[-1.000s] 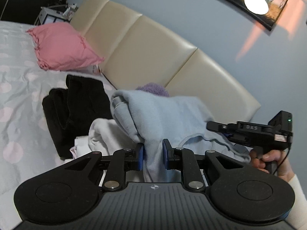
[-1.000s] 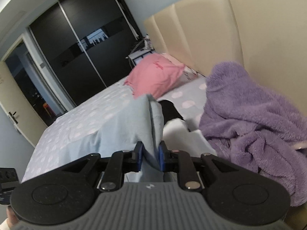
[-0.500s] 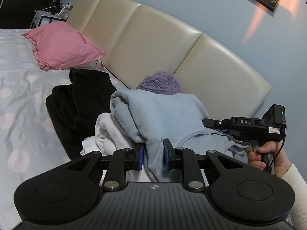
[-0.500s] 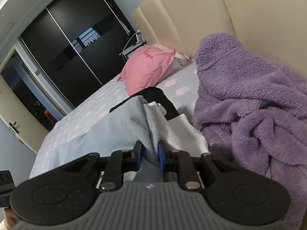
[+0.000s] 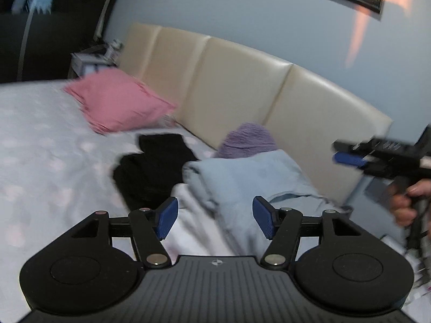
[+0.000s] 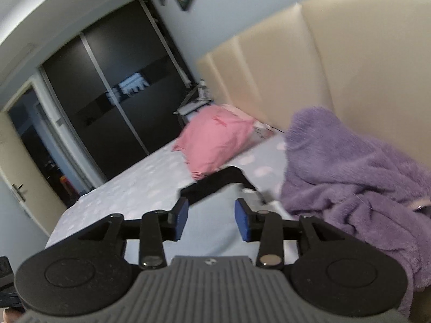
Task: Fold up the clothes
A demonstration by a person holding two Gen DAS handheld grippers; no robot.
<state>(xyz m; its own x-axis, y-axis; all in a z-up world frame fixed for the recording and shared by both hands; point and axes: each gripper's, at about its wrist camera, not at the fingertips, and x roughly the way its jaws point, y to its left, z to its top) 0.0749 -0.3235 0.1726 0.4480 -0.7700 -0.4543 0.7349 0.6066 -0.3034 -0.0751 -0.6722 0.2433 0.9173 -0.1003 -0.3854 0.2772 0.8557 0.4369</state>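
Left wrist view is showing my left gripper [image 5: 215, 220] hanging with its blue pads spread wide, gripping nothing, and the light blue garment [image 5: 242, 183] is lying bunched just ahead of its fingertips on a white garment [image 5: 194, 223]. Left of that, a black garment [image 5: 156, 167] is resting on the bed [image 5: 40, 148]. My right gripper [image 6: 211, 222] is gaping too, empty, the blue cloth sitting below its fingers, a purple fleece [image 6: 350, 175] heaped to its right.
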